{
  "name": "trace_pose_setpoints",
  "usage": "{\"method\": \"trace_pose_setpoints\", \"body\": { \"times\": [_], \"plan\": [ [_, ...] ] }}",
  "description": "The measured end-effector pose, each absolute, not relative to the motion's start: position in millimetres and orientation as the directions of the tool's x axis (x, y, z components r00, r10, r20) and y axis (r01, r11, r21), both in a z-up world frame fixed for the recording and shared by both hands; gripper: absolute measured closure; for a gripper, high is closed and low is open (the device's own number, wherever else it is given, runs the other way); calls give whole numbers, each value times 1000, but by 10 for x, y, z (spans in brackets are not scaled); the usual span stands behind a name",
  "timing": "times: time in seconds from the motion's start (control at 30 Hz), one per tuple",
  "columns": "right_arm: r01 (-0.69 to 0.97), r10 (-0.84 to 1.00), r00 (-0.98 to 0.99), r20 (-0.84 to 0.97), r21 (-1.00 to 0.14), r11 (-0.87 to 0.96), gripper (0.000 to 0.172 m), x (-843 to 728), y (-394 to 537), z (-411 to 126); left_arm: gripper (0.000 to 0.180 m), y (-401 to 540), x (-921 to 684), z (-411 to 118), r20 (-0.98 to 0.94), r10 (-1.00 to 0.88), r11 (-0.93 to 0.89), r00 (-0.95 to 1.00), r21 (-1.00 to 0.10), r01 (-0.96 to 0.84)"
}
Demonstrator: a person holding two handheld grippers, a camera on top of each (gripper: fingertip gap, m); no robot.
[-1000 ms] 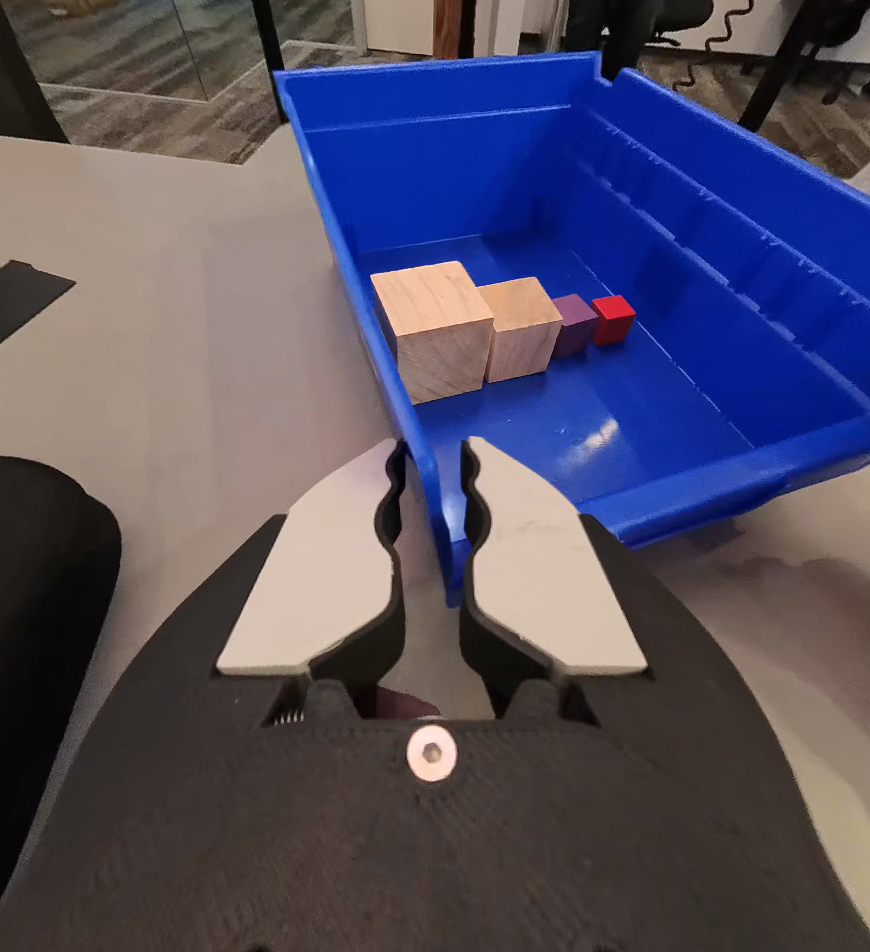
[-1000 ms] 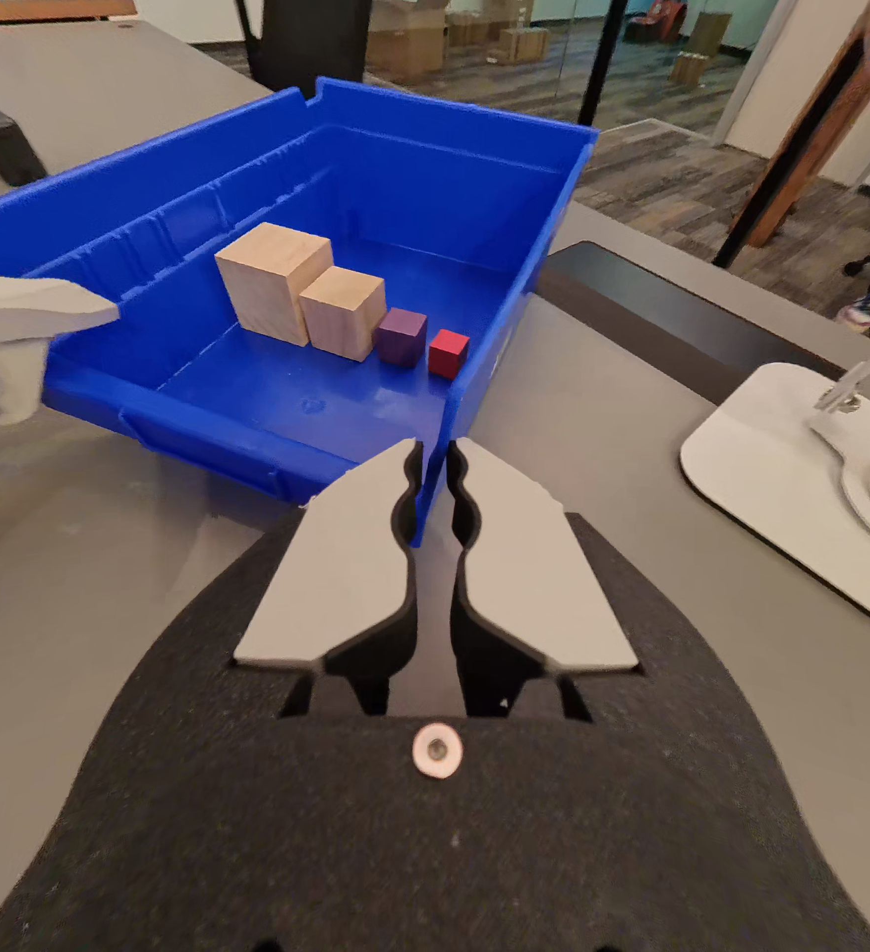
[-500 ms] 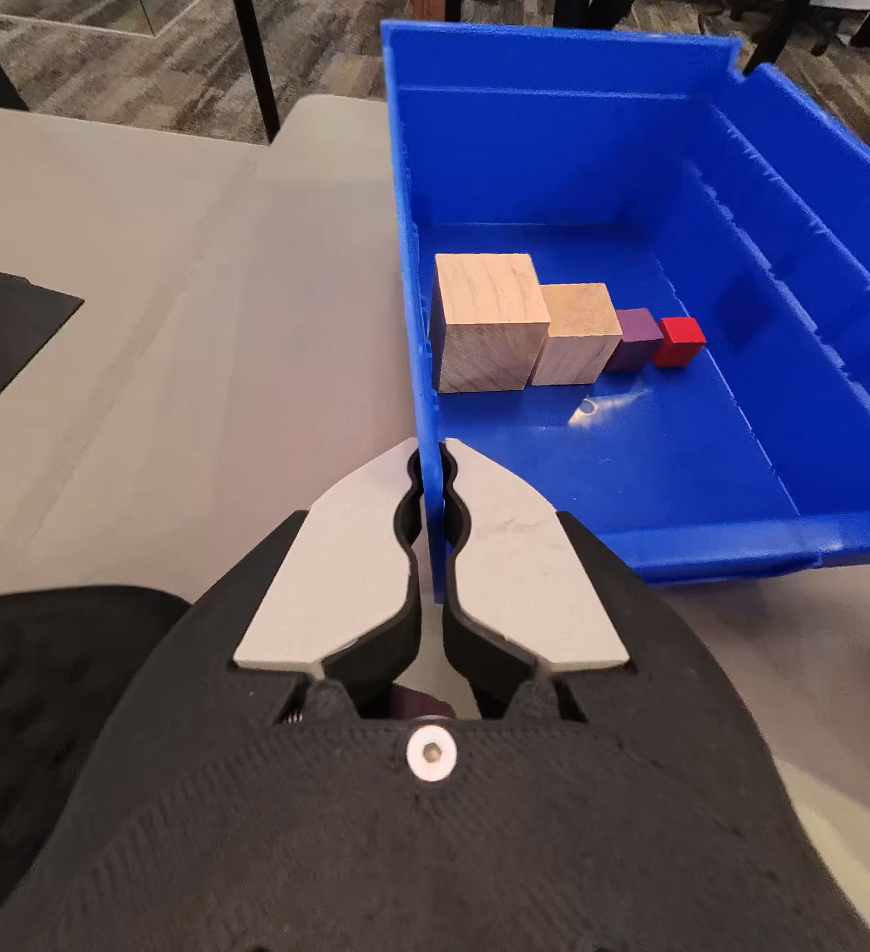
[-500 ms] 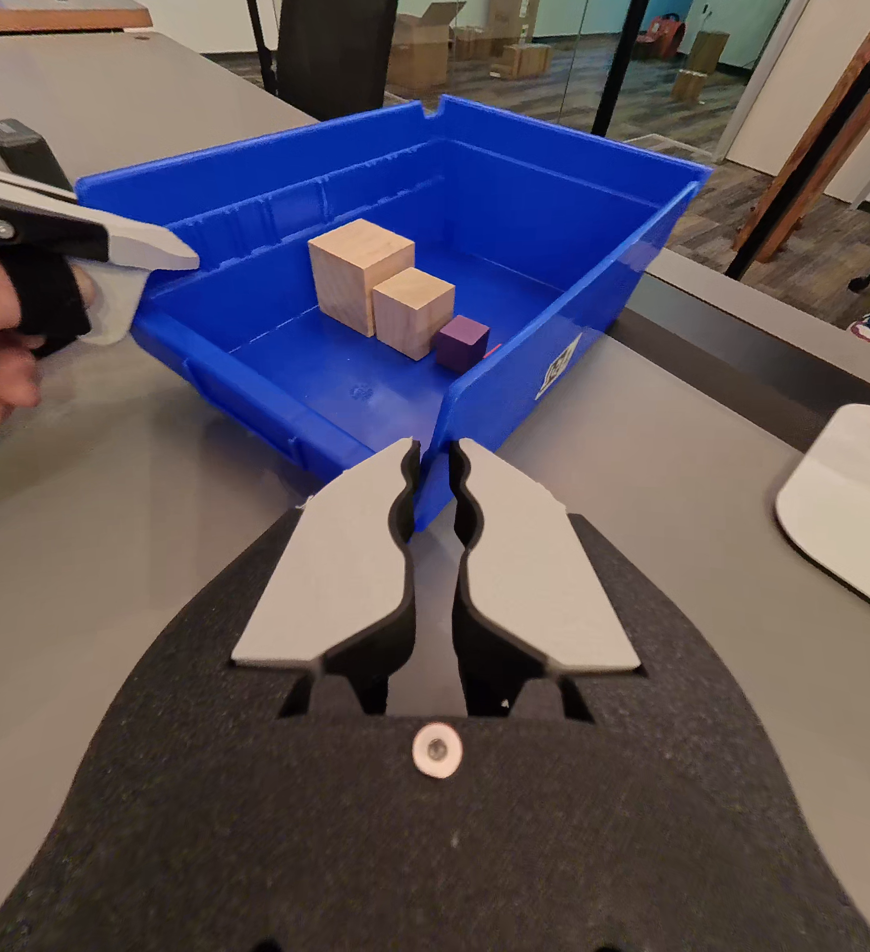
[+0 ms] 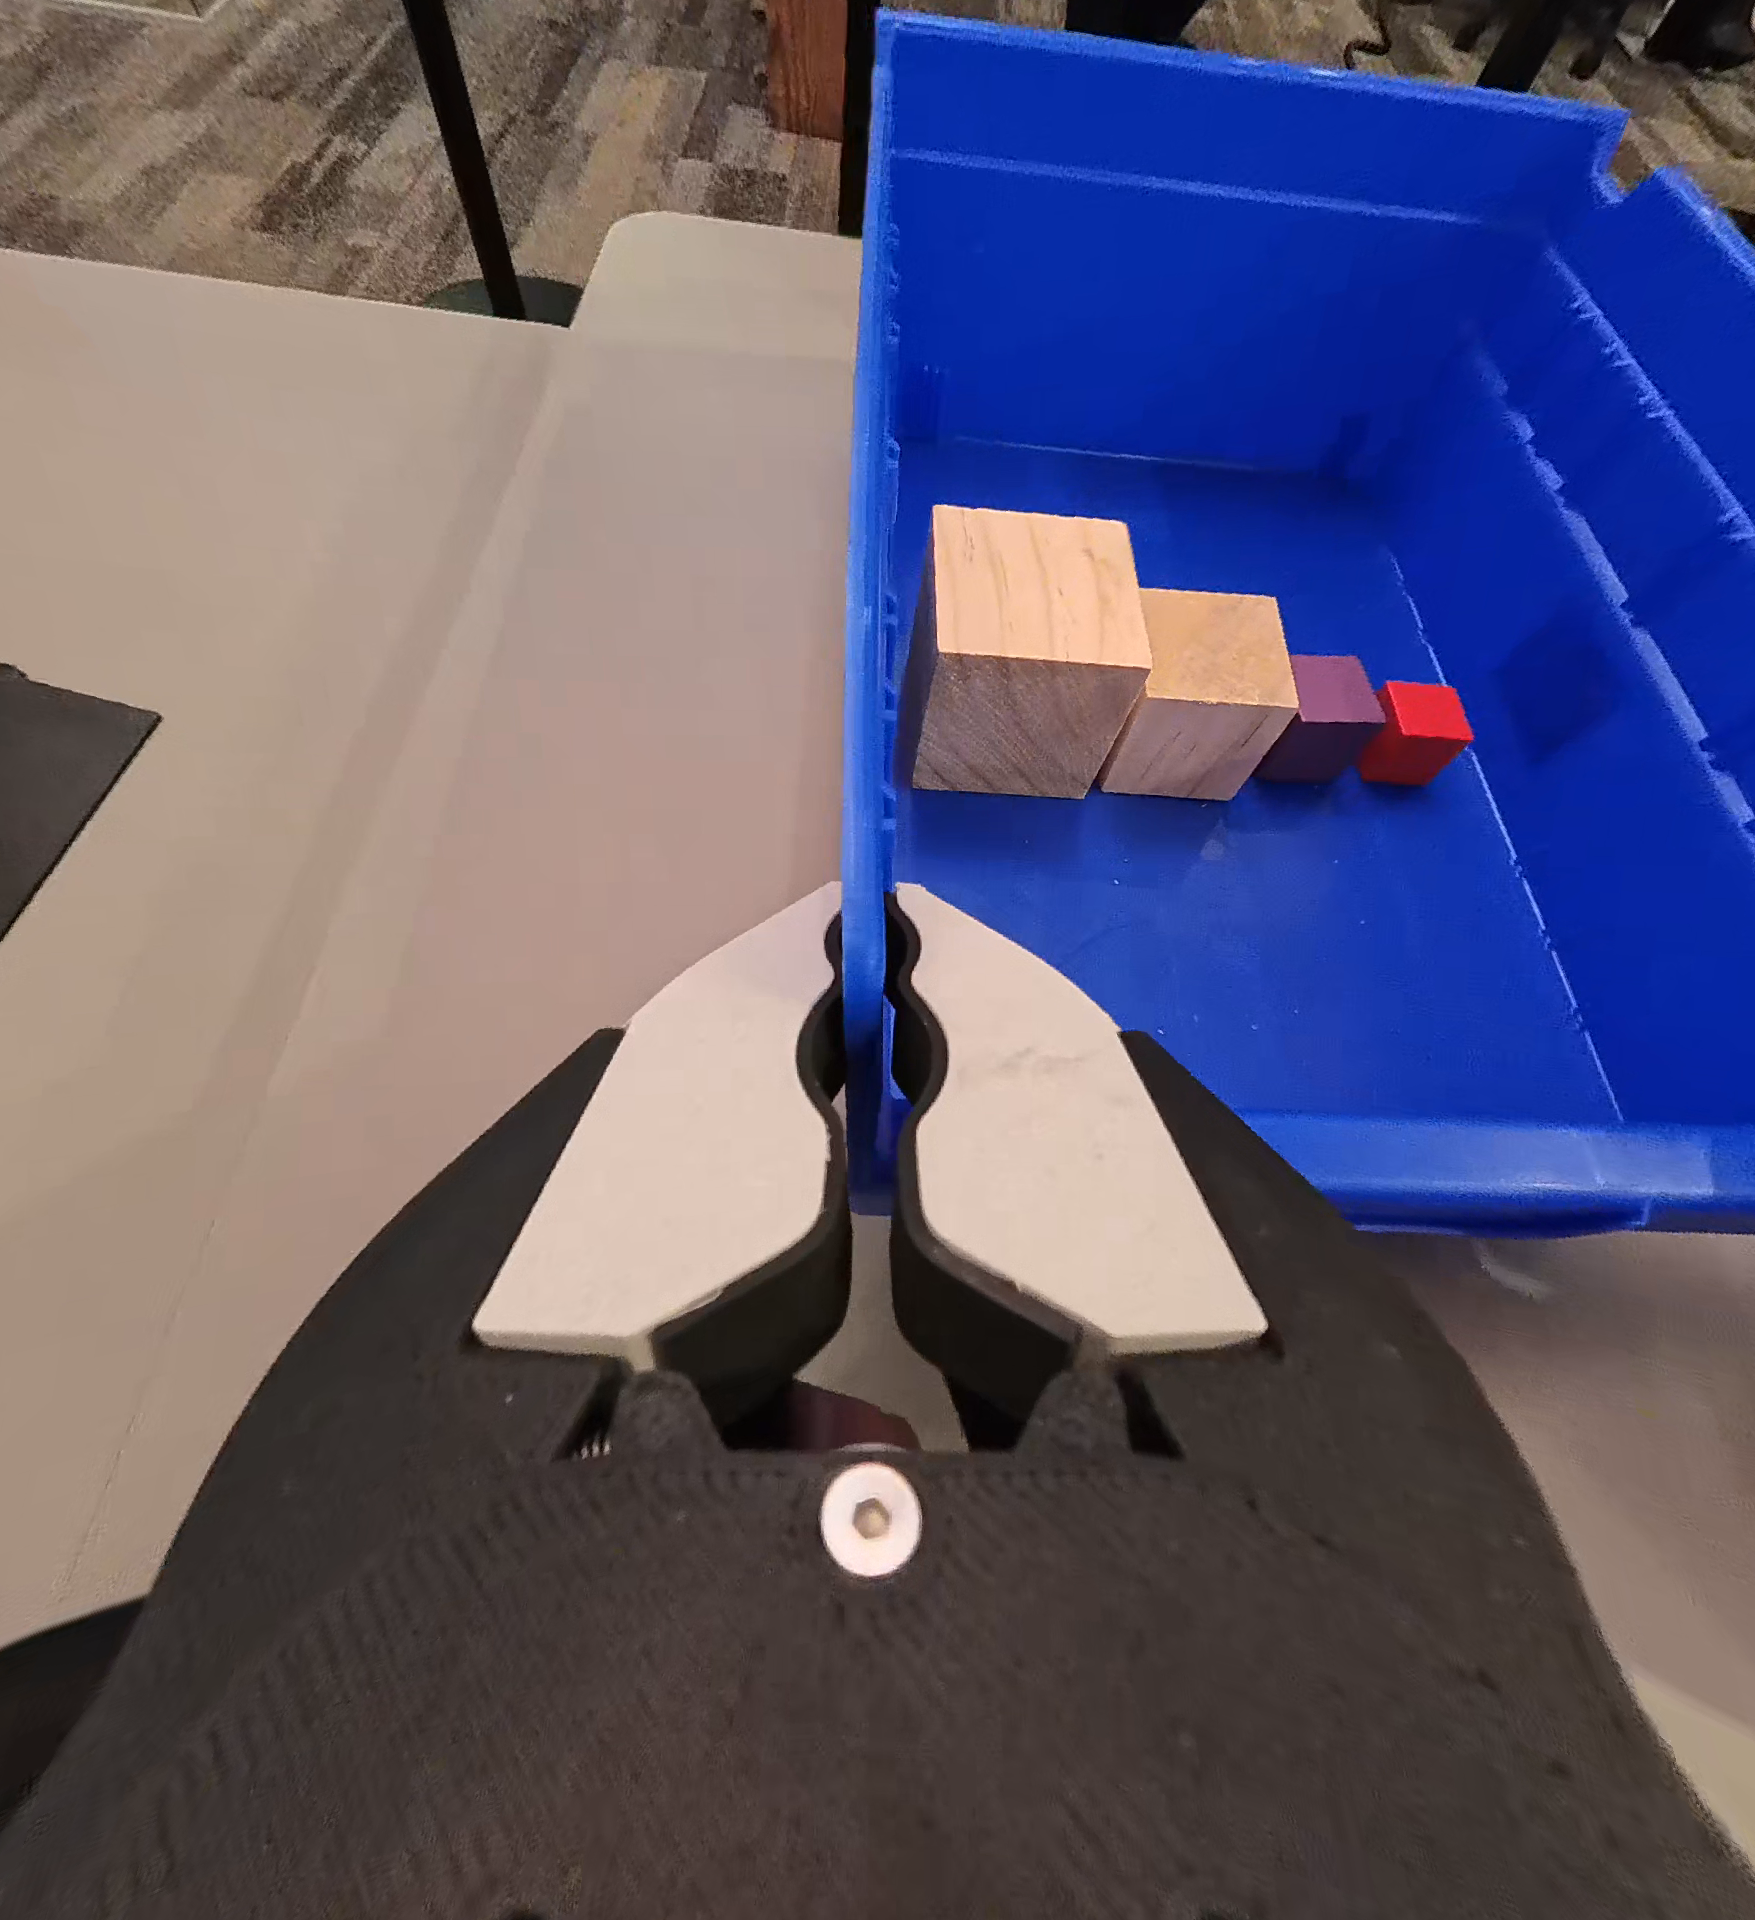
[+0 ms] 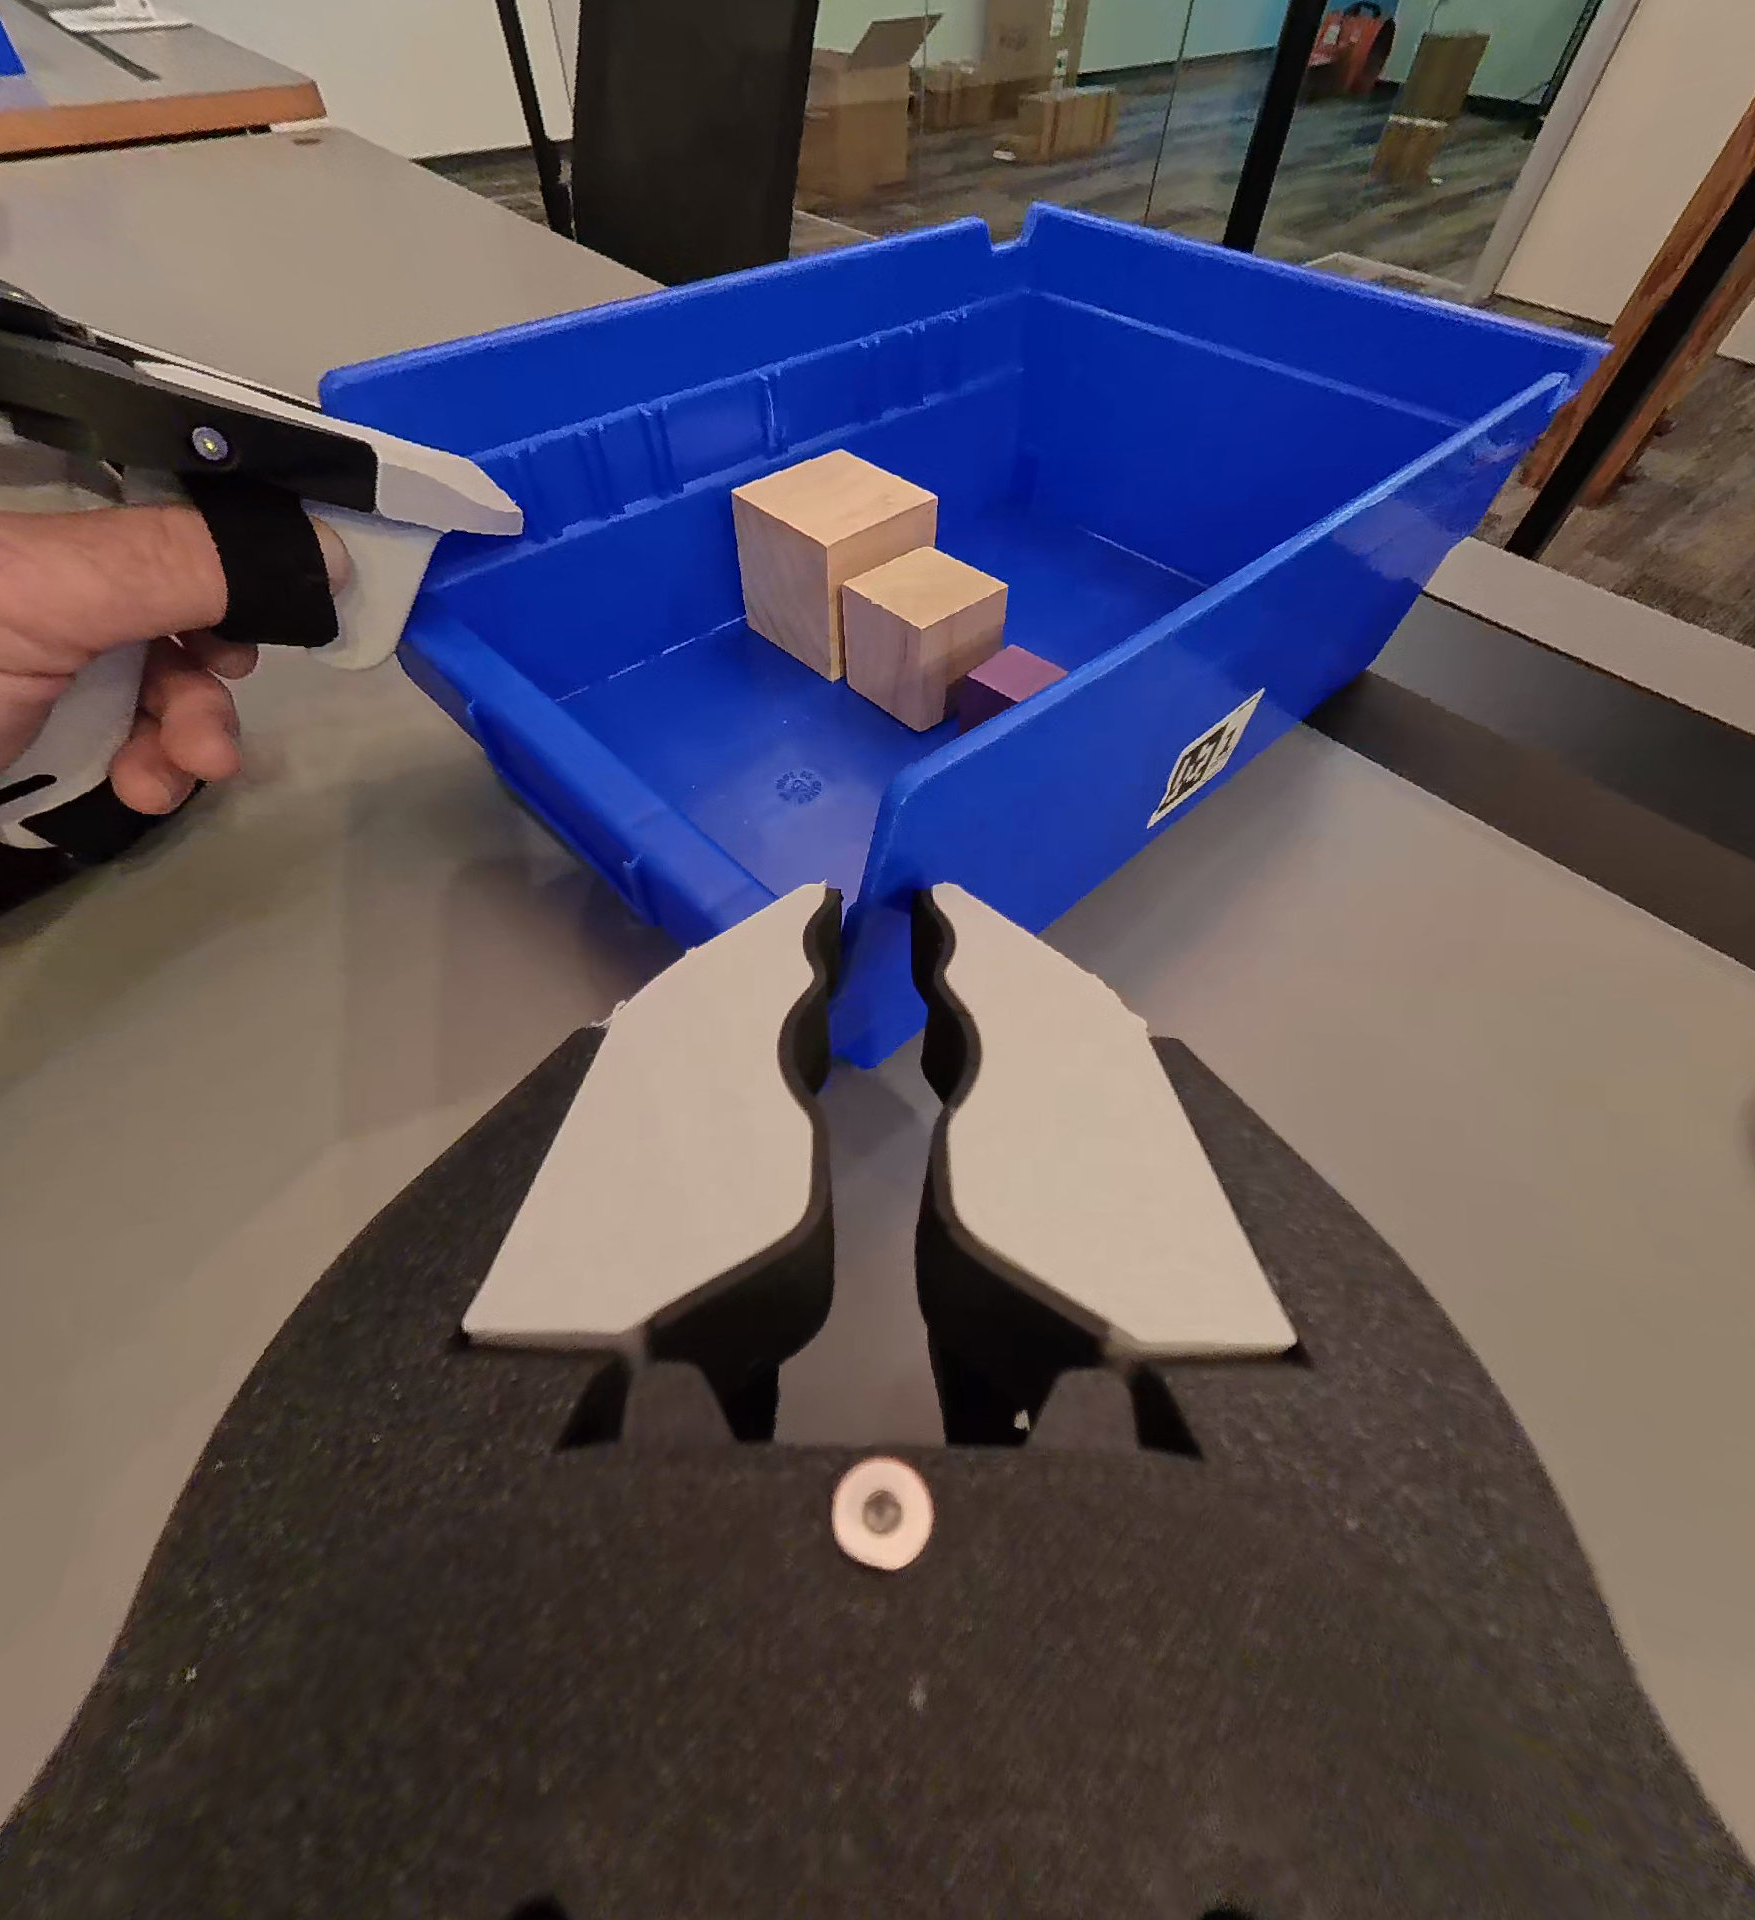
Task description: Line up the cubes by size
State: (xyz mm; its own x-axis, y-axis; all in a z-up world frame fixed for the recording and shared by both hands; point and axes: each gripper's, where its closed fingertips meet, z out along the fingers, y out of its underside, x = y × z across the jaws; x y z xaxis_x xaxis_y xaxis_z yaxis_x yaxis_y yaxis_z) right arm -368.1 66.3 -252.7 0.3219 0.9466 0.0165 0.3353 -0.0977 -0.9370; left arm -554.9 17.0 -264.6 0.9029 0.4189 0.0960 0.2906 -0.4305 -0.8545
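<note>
Swinging round between both tools, the blue bin [image 5: 1216,312] is squaring up. Left tool [image 5: 865,904] is clamping its side wall; right tool [image 6: 875,904] is straddling the opposite wall, slightly parted. Inside, the four cubes [image 5: 1205,686] are already sitting ordered largest to smallest, so the lineup looks finished.

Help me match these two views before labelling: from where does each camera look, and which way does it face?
Left wrist view: on the left gripper, facing along the blue bin's left wall, jaws clamped on it.
Right wrist view: on the right gripper at the bin's near right corner; the left gripper and a hand show.
Shared: bin, wooden cubes, purple cube.
</note>
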Motion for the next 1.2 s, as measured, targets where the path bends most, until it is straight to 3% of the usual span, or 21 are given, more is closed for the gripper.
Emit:
{"method": "trace_pose_setpoints", "body": {
  "times": [0.13,0.2,0.27,0.43,0.6,0.9,1.07,1.2],
  "plan": [
    [330,947,320,14,-939,-98,159,-3686,659,-2532,177,191,-5561,-2618,114,419,-409,901,-862,300],
    [304,949,314,8,-948,-93,141,-3668,638,-2479,135,197,-5548,-2577,132,427,-385,895,-869,312],
    [305,951,310,18,-949,-81,135,-3598,632,-2440,126,134,-5553,-2438,105,445,-354,889,-892,283],
    [313,956,291,18,-947,-78,129,-3113,695,-2351,120,-39,-5174,-1904,-38,416,-310,909,-945,102],
    [344,936,350,41,-935,-88,123,-2314,972,-2368,114,124,-4126,-1729,-77,242,-295,967,-956,-2],
    [401,841,536,71,-899,-180,115,-906,1533,-2658,88,775,-2452,-2255,1,-53,-378,999,-926,-19],
    [397,785,614,85,-893,-214,114,-409,1776,-2692,71,1061,-2121,-2737,13,-15,-507,1000,-862,4],
    [402,762,642,89,-885,-235,115,-146,1894,-2719,79,1127,-2044,-2940,14,-37,-589,999,-808,-10]
  ]
}}
